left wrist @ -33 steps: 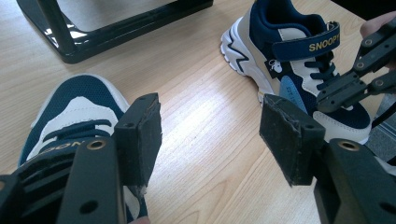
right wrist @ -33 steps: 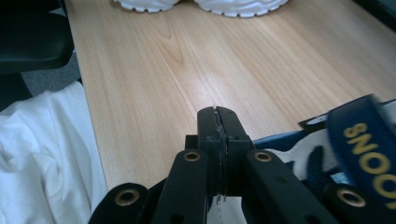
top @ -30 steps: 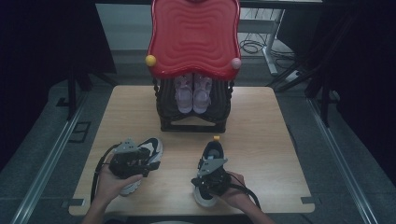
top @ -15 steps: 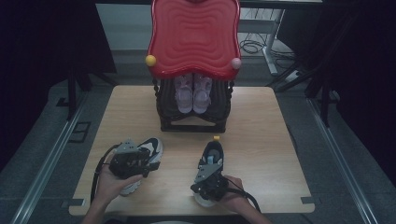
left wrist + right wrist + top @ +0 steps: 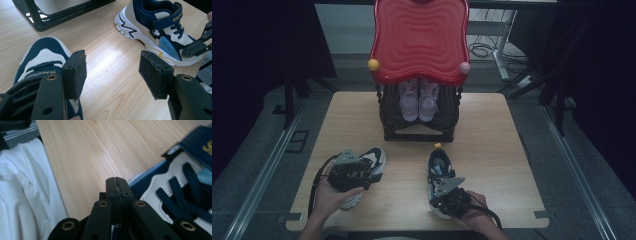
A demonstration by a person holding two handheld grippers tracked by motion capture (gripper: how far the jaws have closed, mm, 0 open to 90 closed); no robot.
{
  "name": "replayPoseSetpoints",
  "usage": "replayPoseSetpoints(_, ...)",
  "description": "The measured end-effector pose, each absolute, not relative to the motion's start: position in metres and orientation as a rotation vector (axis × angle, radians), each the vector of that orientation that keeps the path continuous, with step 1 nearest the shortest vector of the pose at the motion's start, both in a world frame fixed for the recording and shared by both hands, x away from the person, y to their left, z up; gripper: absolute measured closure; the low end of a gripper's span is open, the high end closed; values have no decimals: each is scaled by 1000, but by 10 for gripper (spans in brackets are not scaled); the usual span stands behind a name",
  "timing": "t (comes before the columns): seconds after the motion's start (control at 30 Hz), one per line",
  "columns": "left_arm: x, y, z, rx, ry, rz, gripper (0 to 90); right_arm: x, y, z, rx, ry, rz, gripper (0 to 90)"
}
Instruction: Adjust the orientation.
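Two navy, white and beige sneakers lie on the wooden table [image 5: 492, 150]. The left sneaker [image 5: 373, 157] lies under my left gripper [image 5: 362, 170], toe toward the rack. In the left gripper view that sneaker [image 5: 42, 60] sits below the left jaw, and my left gripper [image 5: 112, 67] is open over bare wood. The right sneaker [image 5: 439, 167] points at the rack, and it also appears in the left gripper view [image 5: 160, 27]. My right gripper [image 5: 439, 200] rests over its heel end. In the right gripper view my right gripper [image 5: 117, 180] is shut beside the sneaker's laces [image 5: 185, 192], nothing visible between the pads.
A black shoe rack [image 5: 419, 132] with a red wavy top [image 5: 419, 40] stands at the table's far middle, holding a pair of pink sandals [image 5: 418, 100]. A small yellow object [image 5: 438, 145] lies by the right sneaker's toe. White cloth [image 5: 22, 195] hangs at the table's near edge.
My right gripper has drawn back along the right sneaker toward the near edge, uncovering its front half. The left gripper and left sneaker have stayed put.
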State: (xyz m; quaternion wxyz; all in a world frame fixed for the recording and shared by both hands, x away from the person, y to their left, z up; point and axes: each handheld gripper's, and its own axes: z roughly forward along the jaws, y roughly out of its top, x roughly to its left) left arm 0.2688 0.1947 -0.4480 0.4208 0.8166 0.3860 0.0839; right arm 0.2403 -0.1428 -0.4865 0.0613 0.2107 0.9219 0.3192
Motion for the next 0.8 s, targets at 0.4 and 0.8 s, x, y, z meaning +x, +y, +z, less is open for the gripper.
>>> replayPoseSetpoints(0.4,269,194,-449,2049,968,208,391,242,-182,-484,751,2734,944,900)
replayPoseSetpoints(0.8,270,194,-450,2051,971,203,391,256,-217,-482,876,2677,928,900)
